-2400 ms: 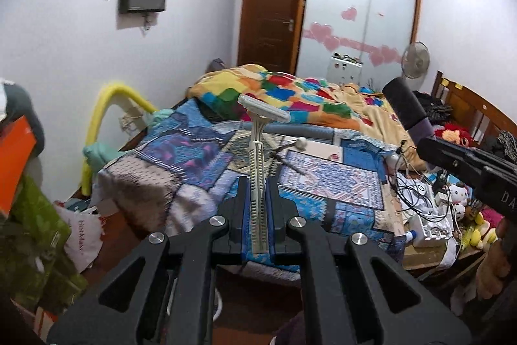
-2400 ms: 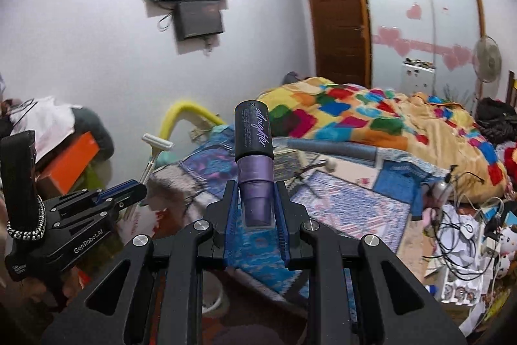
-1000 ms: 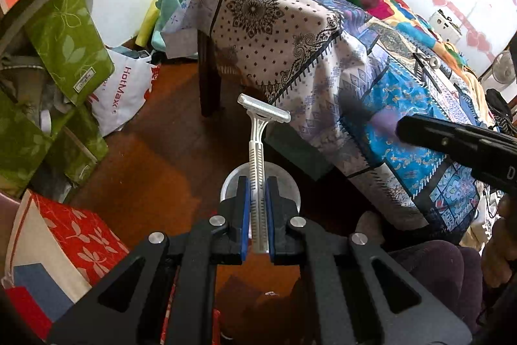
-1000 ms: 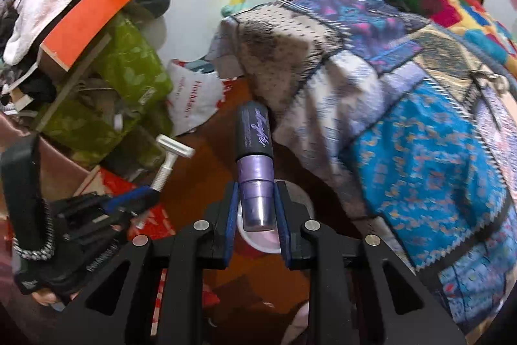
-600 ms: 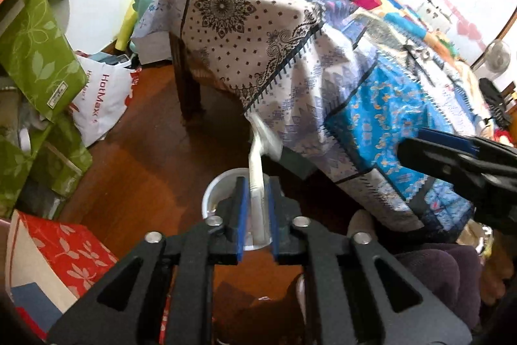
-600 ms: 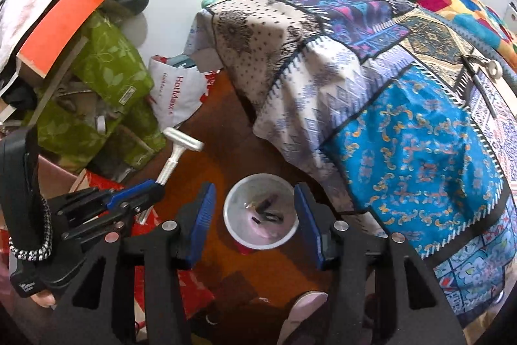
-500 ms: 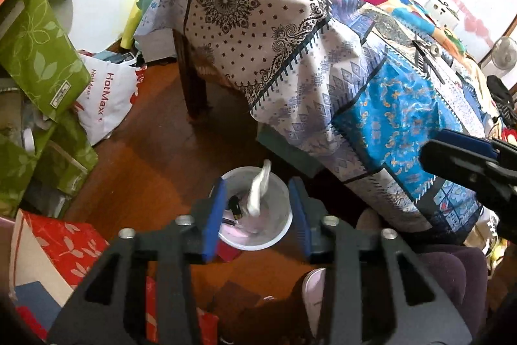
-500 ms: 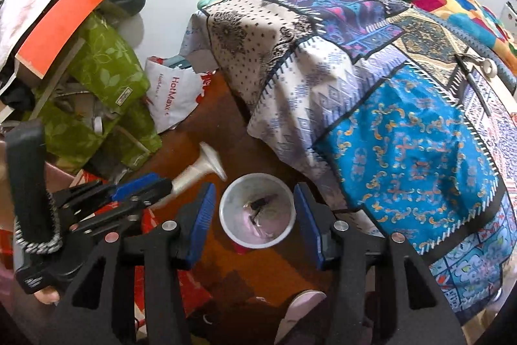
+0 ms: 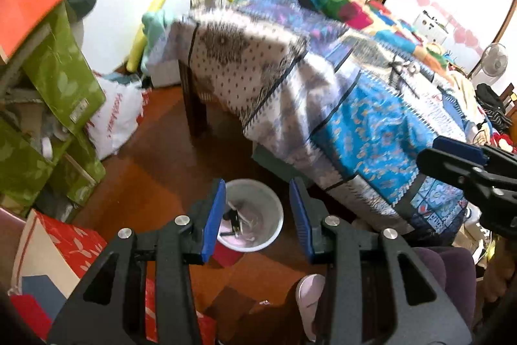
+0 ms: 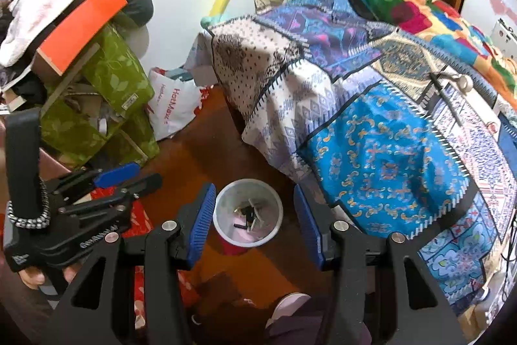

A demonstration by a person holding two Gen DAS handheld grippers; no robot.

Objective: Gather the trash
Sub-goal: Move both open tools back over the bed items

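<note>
A small white trash bin (image 9: 268, 199) stands on the wooden floor beside the cloth-covered table; it also shows in the right wrist view (image 10: 223, 199). Dropped trash lies inside it (image 9: 237, 220), also seen in the right wrist view (image 10: 250, 215), including the pale razor and dark pieces. My left gripper (image 9: 257, 215) is open and empty above the bin; it also shows in the right wrist view (image 10: 129, 173). My right gripper (image 10: 255, 215) is open and empty above the bin; it also appears at the right of the left wrist view (image 9: 452, 156).
A table under a patterned cloth (image 10: 371, 118) with scissors (image 10: 449, 89) on it stands at the right. Green boxes (image 10: 106, 92), a white shopping bag (image 10: 171, 109) and a red patterned box (image 9: 64, 251) crowd the left. A person's slippered foot (image 9: 308, 293) is near the bin.
Both grippers swung down from the table to over the bin and opened. The purple bottle dropped from the right gripper and the razor from the left; both now lie in the bin.
</note>
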